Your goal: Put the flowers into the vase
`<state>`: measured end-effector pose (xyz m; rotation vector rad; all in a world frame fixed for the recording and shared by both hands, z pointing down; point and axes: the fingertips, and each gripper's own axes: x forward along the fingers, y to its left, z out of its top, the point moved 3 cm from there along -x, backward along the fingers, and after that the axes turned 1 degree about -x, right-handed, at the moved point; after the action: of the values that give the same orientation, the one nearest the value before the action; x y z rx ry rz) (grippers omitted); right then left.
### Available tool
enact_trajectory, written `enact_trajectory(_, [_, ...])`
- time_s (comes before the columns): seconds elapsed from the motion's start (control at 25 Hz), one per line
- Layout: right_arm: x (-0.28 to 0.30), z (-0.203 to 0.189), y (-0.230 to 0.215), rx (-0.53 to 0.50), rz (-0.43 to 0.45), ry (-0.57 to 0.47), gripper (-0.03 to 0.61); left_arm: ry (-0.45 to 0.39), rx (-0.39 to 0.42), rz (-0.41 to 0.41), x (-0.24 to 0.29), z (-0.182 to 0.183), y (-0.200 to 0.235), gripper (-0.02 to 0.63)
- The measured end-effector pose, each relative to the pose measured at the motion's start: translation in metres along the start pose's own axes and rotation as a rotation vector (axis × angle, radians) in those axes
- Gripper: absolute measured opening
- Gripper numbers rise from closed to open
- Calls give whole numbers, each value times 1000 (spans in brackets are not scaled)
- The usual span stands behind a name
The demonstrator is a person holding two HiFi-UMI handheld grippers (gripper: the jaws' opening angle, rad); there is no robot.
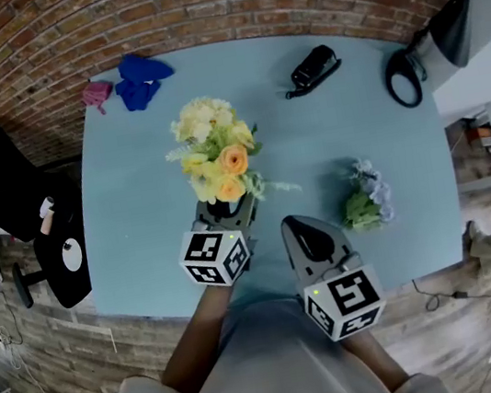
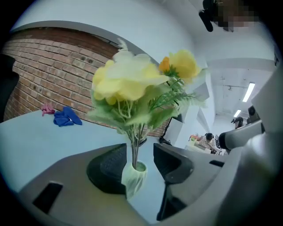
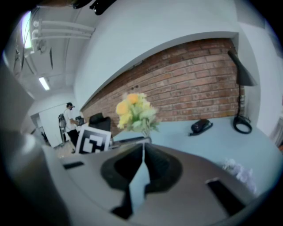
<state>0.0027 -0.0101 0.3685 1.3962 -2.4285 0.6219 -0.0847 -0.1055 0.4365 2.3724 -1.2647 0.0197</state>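
2 grippers sit at the lower centre of the head view, each on a forearm that enters from the bottom edge. The left gripper (image 1: pixel 223 209) points up the frame at the base of the yellow and orange flowers (image 1: pixel 216 152). In the left gripper view its jaws stand apart around a pale green vase (image 2: pixel 134 176). The vase lies close against the left pad, with a clear gap to the right pad. The stems stand upright in the vase.

The right gripper (image 1: pixel 293 223) lies just right of the left one, tip toward the upper left. Its jaws are together with nothing between them.

1 small pale bunch of flowers (image 1: pixel 368 197) lies on the blue table (image 1: pixel 310 133), right of centre and apart from both grippers. A blue cloth (image 1: pixel 140 80) and a pink cloth (image 1: pixel 98 94) lie at the upper left edge. A black device (image 1: pixel 313 68) lies at upper right. Nothing stands between the right gripper and the small bunch.
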Motion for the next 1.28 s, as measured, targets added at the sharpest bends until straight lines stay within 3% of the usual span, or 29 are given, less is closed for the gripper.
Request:
enact_trajectory(1.12, [-14,3,19,-30,17,-21,25,16,-15,-19,-50,-21,-17,189])
enact_trajectory(1.28, [-18,3,23,-31,18,-28,25,2,-12,-22,-64,-19,-20,124])
